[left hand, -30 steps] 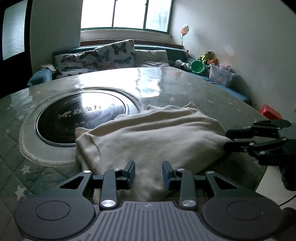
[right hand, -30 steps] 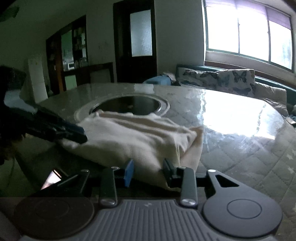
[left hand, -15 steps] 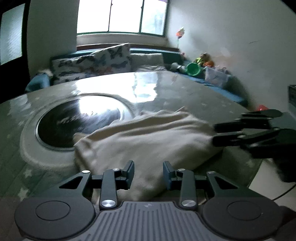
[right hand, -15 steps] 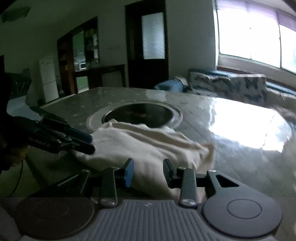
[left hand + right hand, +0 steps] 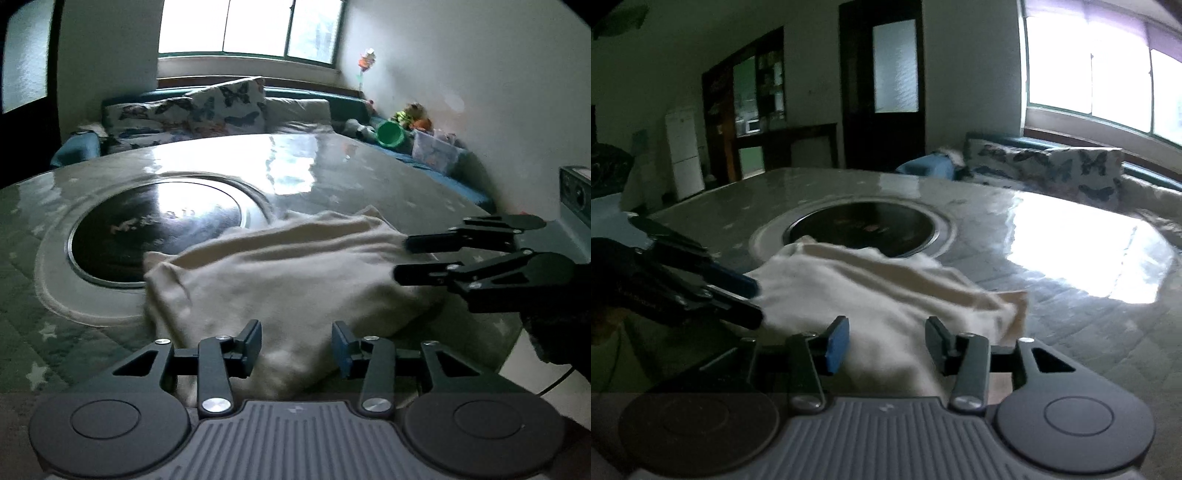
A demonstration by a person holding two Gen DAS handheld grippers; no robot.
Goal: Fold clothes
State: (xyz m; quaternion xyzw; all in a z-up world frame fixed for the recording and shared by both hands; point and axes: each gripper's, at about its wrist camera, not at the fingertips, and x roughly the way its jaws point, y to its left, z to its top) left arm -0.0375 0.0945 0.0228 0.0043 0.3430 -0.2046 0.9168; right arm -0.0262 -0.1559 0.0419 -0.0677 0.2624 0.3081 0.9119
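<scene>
Garment: a cream folded cloth (image 5: 280,280) lies on the round tabletop (image 5: 332,173), near the edge closest to both cameras; its far side touches the rim of the dark round hotplate (image 5: 155,229) set in the middle of the top.
Left gripper (image 5: 296,345): low over the near edge of the cloth, jaws opening, pads clear of the fabric, which shows between them.
Right gripper (image 5: 885,341): at the cloth's other side, jaws opening too, moderately wide; cloth is seen between the fingers but they do not press on it.
Cross view: each gripper appears in the other's camera as black fingers beside the cloth's end.
Cloth edge: a loose flap (image 5: 1012,310) sticks out towards the window side.
Background: butterfly-print cushions (image 5: 221,110) under the window (image 5: 251,26).
</scene>
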